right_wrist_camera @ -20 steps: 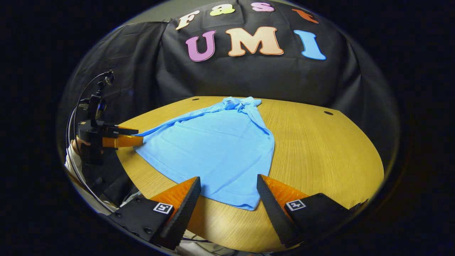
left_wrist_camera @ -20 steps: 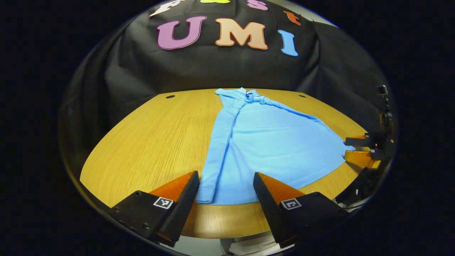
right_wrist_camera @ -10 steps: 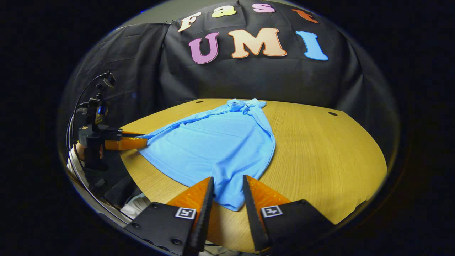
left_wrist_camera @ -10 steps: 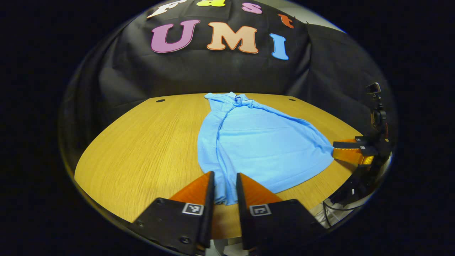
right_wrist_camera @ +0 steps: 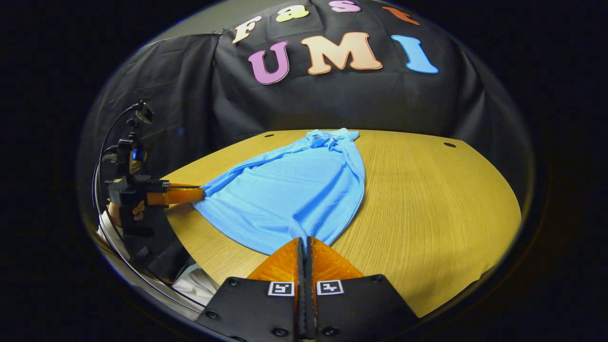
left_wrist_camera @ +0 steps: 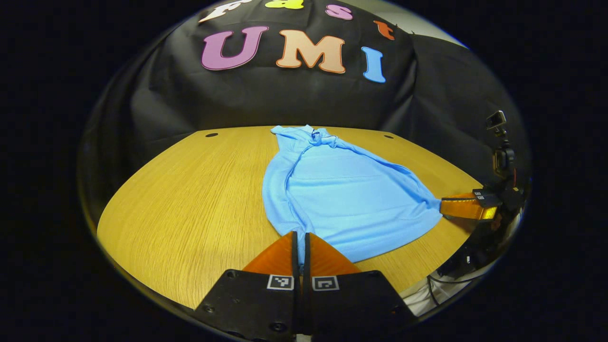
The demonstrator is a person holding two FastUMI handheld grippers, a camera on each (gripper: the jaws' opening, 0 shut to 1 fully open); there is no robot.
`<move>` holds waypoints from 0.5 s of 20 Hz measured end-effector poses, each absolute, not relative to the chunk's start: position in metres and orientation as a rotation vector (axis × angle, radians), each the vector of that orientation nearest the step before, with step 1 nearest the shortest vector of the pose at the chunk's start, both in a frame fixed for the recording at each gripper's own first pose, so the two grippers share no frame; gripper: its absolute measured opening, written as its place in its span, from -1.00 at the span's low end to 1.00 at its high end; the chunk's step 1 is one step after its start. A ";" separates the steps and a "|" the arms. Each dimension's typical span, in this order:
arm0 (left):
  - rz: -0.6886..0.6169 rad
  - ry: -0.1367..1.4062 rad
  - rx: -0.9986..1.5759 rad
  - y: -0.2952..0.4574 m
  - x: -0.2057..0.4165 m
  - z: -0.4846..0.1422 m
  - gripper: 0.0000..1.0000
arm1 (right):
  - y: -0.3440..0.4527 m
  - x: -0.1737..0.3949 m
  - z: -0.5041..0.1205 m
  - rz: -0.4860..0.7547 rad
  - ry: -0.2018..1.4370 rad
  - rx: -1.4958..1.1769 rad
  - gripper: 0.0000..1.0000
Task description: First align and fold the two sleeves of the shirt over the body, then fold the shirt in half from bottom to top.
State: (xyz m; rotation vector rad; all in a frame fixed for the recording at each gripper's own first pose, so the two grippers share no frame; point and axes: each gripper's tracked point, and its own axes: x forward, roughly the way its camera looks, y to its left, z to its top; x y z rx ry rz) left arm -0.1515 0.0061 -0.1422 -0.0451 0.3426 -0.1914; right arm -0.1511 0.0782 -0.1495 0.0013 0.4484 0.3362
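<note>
A light blue shirt (left_wrist_camera: 342, 194) lies on the wooden table (left_wrist_camera: 190, 204), collar at the far edge, both sleeves folded over its body. My left gripper (left_wrist_camera: 299, 236) is shut on the shirt's near left bottom corner. In the right gripper view the same shirt (right_wrist_camera: 289, 194) spreads out ahead, and my right gripper (right_wrist_camera: 304, 240) is shut on its near right bottom corner. The right gripper (left_wrist_camera: 444, 207) also shows far right in the left gripper view, pinching the hem. The left gripper (right_wrist_camera: 199, 194) appears at the left of the right gripper view, closed on the other corner.
The round wooden table (right_wrist_camera: 427, 199) has bare wood on both sides of the shirt and small dark holes (right_wrist_camera: 449, 145) near its far edge. Black cloth hangs behind it. A hand and white sleeve (right_wrist_camera: 111, 223) hold the left gripper beyond the table's near edge.
Both grippers went from wide open to shut on the shirt's bottom corners. The hem has bunched at each grip and the fabric is drawn in slightly.
</note>
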 end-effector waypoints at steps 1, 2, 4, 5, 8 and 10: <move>-0.194 0.339 -0.046 0.006 -0.149 -0.139 -1.00 | 0.076 -0.147 -0.144 0.326 0.437 0.005 -0.94; -0.198 0.340 -0.041 0.006 -0.146 -0.136 -1.00 | 0.075 -0.142 -0.139 0.320 0.428 0.010 -0.94; -0.201 0.336 -0.023 0.008 -0.137 -0.128 -1.00 | 0.074 -0.131 -0.127 0.308 0.407 0.022 -0.94; -0.203 0.333 -0.020 0.008 -0.131 -0.124 -1.00 | 0.073 -0.125 -0.122 0.302 0.403 0.021 -0.95; -0.217 0.314 -0.032 0.007 -0.113 -0.104 -1.00 | 0.072 -0.105 -0.109 0.283 0.383 0.004 -0.94; -0.227 0.292 -0.053 0.008 -0.099 -0.087 -1.00 | 0.070 -0.087 -0.099 0.267 0.374 -0.010 -0.94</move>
